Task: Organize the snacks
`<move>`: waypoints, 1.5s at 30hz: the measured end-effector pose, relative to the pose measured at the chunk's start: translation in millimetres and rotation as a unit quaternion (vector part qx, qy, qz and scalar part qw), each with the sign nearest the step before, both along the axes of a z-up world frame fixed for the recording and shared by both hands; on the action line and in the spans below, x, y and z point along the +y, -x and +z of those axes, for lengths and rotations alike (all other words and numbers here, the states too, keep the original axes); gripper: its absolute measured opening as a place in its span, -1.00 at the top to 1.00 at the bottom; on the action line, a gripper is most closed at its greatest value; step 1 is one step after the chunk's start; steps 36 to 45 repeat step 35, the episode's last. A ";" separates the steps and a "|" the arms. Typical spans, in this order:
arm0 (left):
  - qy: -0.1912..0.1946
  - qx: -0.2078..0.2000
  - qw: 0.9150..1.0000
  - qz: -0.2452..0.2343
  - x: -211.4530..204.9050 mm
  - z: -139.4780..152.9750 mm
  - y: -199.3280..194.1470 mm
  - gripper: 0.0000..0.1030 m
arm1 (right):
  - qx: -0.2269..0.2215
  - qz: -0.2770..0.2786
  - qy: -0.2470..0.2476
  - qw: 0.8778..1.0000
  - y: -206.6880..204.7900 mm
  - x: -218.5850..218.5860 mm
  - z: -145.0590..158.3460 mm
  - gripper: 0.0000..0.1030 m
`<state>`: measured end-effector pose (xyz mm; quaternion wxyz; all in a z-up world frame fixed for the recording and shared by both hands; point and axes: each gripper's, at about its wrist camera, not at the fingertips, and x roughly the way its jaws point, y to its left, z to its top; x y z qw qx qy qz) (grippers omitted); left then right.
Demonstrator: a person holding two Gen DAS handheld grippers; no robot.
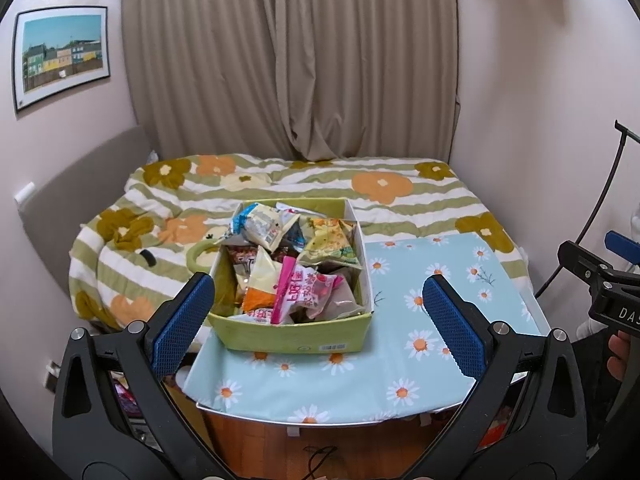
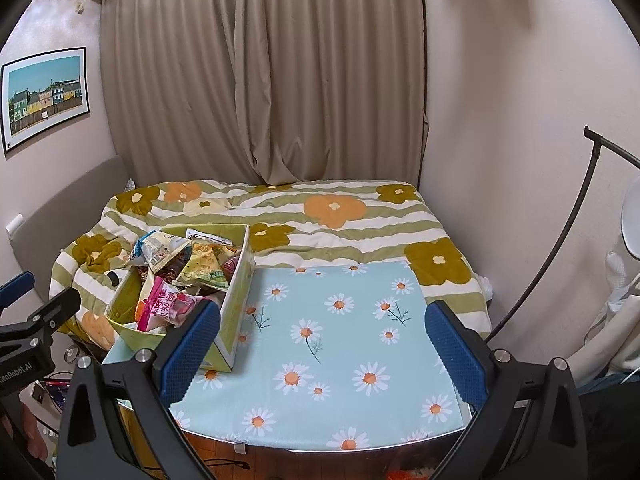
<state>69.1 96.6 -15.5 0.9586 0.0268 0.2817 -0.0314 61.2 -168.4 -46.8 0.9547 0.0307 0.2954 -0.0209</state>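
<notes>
- The green box (image 1: 296, 338) is stuffed, so most snack packets (image 1: 304, 256) are buried under each other, can't count them.
- Barcode sticker (image 1: 333, 347) on the box front is way too small to read.
- In the right wrist view, the blue finger pad (image 2: 192, 354) covers the box's near corner.
- The other gripper (image 1: 608, 284) gets chopped off by the frame edge, so no clue about its jaws from there.

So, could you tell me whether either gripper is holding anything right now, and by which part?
Nothing is held. The left gripper and right gripper both have open, empty jaws short of the snack box.
</notes>
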 end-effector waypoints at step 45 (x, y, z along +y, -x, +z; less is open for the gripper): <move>0.004 -0.008 1.000 0.003 4.1 -6.6 -5.3 -1.00 | 0.002 -0.001 -0.001 1.000 -3.2 -3.9 0.7 -0.98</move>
